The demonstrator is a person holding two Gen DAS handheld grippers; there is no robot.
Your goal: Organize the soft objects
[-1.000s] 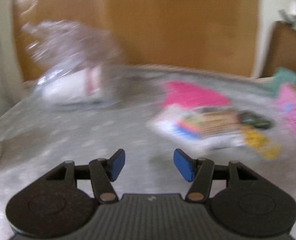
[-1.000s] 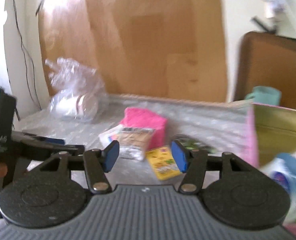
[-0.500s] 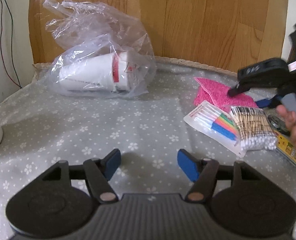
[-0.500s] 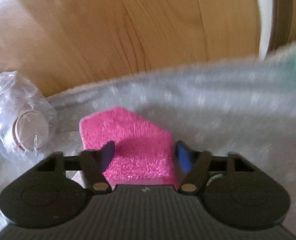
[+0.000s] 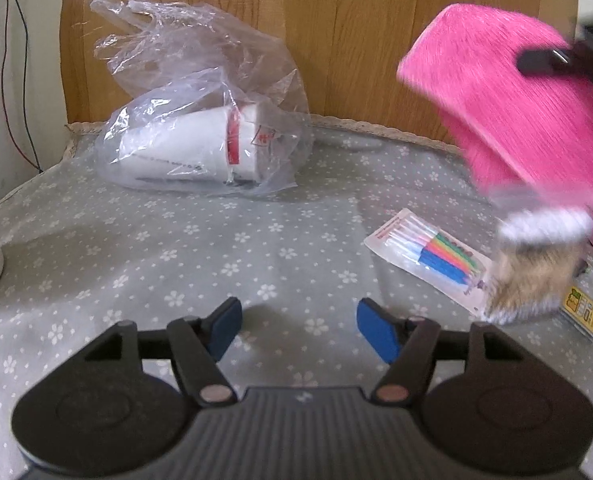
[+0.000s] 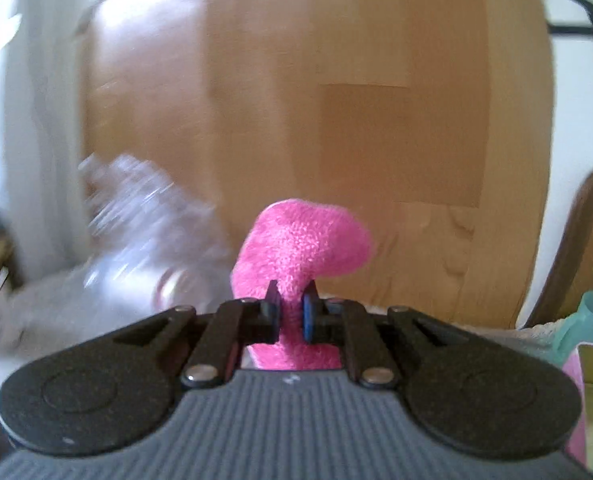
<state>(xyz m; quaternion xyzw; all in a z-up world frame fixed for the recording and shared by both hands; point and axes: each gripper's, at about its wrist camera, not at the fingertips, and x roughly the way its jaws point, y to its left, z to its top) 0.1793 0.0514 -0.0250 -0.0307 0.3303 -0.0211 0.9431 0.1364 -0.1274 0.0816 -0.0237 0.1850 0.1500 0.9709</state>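
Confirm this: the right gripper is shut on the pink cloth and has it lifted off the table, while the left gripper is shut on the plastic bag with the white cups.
One part is wrong. The left gripper holds nothing: in the left wrist view its jaws stand open over the bare tablecloth, apart from the plastic bag. The rest holds: the right gripper is shut on the pink cloth, lifted off the table.

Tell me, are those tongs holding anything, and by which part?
The right tongs pinch the pink fluffy cloth by a bunched edge, lifted off the table. The left tongs stand open, holding nothing.
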